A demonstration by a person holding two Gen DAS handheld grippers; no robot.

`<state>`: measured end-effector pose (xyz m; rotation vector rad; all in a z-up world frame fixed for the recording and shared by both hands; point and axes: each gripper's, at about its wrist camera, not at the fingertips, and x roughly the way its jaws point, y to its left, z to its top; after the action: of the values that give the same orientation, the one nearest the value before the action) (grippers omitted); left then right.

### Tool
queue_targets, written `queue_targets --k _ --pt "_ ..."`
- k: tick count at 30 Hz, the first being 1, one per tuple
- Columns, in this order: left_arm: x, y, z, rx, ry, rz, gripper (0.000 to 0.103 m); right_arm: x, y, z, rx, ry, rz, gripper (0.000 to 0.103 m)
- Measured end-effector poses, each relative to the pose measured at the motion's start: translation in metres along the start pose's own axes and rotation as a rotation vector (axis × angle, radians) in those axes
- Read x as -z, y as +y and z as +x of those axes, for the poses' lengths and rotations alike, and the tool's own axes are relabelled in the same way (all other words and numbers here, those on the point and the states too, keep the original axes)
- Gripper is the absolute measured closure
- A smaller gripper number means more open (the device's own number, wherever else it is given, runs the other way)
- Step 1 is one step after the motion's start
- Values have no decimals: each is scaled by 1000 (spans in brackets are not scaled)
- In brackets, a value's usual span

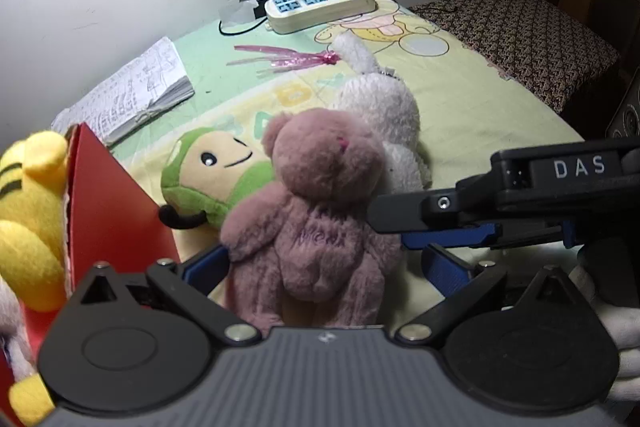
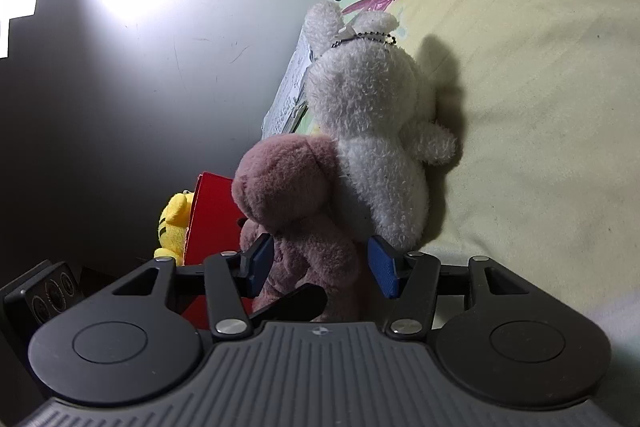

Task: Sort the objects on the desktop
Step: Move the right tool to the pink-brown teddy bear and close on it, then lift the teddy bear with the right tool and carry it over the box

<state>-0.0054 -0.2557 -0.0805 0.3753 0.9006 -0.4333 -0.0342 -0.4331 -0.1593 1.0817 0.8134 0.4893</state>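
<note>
A pink plush bear (image 1: pixel 316 211) stands upright on the yellow cloth, its back to the left wrist camera. My left gripper (image 1: pixel 326 269) is open wide, one blue pad on each side of the bear's legs. My right gripper (image 1: pixel 388 227) comes in from the right. In the right wrist view its pads (image 2: pixel 382 267) press on the bear (image 2: pixel 296 203), so the right gripper (image 2: pixel 320 263) is shut on it. A white plush rabbit (image 1: pixel 384 107) lies just behind the bear, and a green plush toy (image 1: pixel 212 179) lies to its left.
A red box (image 1: pixel 112 211) stands at the left with a yellow striped plush (image 1: pixel 28 219) in it. An open notebook (image 1: pixel 136 95), a pink ribbon (image 1: pixel 288 59) and a power strip (image 1: pixel 320 5) lie near the wall. A patterned cushion (image 1: pixel 520 35) borders the cloth's right side.
</note>
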Motion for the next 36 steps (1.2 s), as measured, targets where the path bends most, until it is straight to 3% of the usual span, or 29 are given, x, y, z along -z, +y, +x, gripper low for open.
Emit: queue_targets --k 8,13,18,23,29,36 --pt "2 12 32 46 79 -126 2 -8 -4 27 -66 97 -6 47" --pt "8 7 34 101 117 -153 10 -11 -4 23 -112 146 16 66" --pt "18 -8 29 166 160 -151 15 -7 4 4 -56 183 -67 67" --pt "25 -21 24 243 200 -163 20 6 2 -21 -3 195 -64 68" --pt "23 -33 8 286 166 -121 20 20 12 -52 20 141 -63 69" --pt "16 -21 -34 329 13 -84 20 29 53 -76 27 43 -130 69"
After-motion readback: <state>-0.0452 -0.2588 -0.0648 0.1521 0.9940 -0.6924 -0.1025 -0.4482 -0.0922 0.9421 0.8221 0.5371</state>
